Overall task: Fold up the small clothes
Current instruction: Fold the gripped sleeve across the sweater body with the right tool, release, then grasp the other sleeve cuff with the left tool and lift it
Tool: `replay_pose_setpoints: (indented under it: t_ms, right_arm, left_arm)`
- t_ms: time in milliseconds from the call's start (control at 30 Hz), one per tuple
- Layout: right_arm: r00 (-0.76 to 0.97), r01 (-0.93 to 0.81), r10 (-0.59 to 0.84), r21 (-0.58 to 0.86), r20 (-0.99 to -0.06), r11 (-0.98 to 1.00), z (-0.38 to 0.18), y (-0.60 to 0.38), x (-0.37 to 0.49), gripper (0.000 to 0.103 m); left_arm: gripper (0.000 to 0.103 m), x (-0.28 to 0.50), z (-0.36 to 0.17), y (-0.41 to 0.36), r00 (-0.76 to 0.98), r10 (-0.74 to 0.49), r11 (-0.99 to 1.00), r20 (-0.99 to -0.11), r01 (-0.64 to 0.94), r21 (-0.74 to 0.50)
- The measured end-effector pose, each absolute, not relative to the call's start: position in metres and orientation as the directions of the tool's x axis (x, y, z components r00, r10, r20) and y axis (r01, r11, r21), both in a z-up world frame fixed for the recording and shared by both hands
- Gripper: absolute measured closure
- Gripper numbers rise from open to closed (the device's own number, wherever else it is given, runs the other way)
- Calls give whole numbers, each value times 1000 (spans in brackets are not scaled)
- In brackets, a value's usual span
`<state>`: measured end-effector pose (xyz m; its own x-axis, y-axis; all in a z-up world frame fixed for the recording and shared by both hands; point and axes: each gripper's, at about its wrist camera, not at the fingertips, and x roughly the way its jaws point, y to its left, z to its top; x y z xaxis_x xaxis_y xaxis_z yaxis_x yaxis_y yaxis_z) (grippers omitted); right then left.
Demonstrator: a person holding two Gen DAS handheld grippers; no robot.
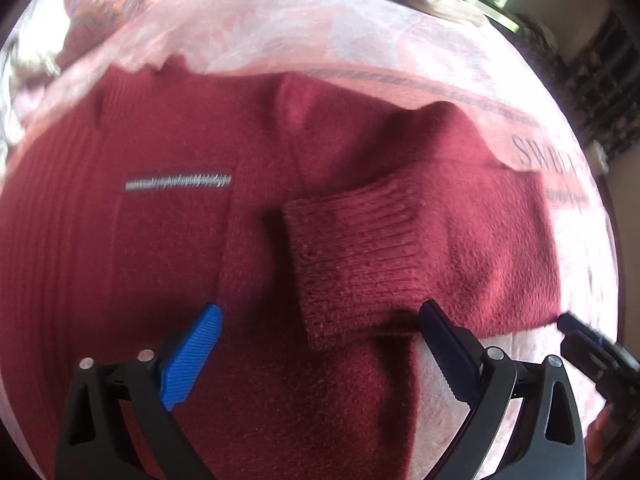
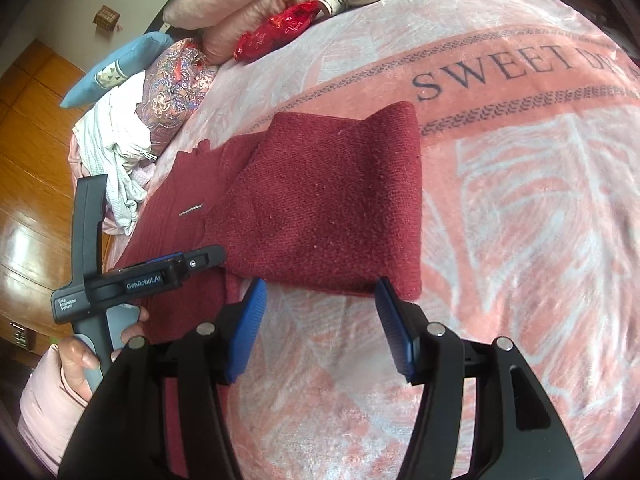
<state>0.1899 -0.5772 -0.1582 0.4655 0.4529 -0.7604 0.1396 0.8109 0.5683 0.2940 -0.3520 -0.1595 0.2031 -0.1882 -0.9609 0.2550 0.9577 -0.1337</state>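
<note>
On the pink blanket (image 2: 520, 208), the one printed with "SWEET DR…", a dark red knit sweater (image 2: 332, 216) is laid out flat, just below that lettering in the right wrist view. One side has been folded over the body, and a ribbed cuff (image 1: 352, 256) is seen lying across the sweater's front, right of a short silver zipper (image 1: 178, 181). Off the sweater's far left edge, a heap of clothes (image 2: 120, 160) and pillows is piled up. The left gripper (image 1: 320, 354) is held over the sweater with jaws spread wide, nothing pinched. The right gripper (image 2: 320, 328) is parked over bare blanket just below the sweater's near edge, jaws apart and empty too.
</note>
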Motion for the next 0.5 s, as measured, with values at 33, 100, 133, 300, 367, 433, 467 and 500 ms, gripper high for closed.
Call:
replay_pose_setpoints:
  t_ms: [33, 100, 133, 300, 367, 433, 467, 500]
  right_arm:
    - [465, 142, 455, 571, -760, 809, -159, -577, 190, 46]
    - [463, 135, 450, 563, -763, 815, -157, -573, 191, 45]
    - [461, 131, 444, 554, -768, 822, -157, -572, 190, 45]
    - [458, 123, 436, 541, -775, 832, -156, -567, 190, 45]
    - [457, 126, 438, 544, -774, 830, -155, -567, 190, 45]
    - [460, 128, 439, 547, -772, 827, -154, -567, 189, 45]
    - [461, 126, 439, 547, -771, 828, -152, -566, 189, 45]
    - [463, 122, 440, 547, -770, 828, -150, -565, 188, 45]
  left_arm:
    - [4, 295, -161, -351, 186, -205, 957, -961, 243, -157]
    - [4, 298, -165, -353, 155, -253, 947, -955, 241, -212]
    - [6, 298, -166, -356, 141, -283, 936, -949, 255, -241]
    - [62, 298, -161, -367, 124, -361, 900, -924, 306, -310]
    - [94, 299, -159, -364, 102, -420, 877, -902, 303, -374]
    - [95, 299, -148, -359, 130, -465, 862, -876, 293, -414]
    - [96, 297, -139, -356, 163, -477, 857, -864, 306, -415]
    - [96, 294, -128, -353, 204, -489, 850, -848, 331, -410]
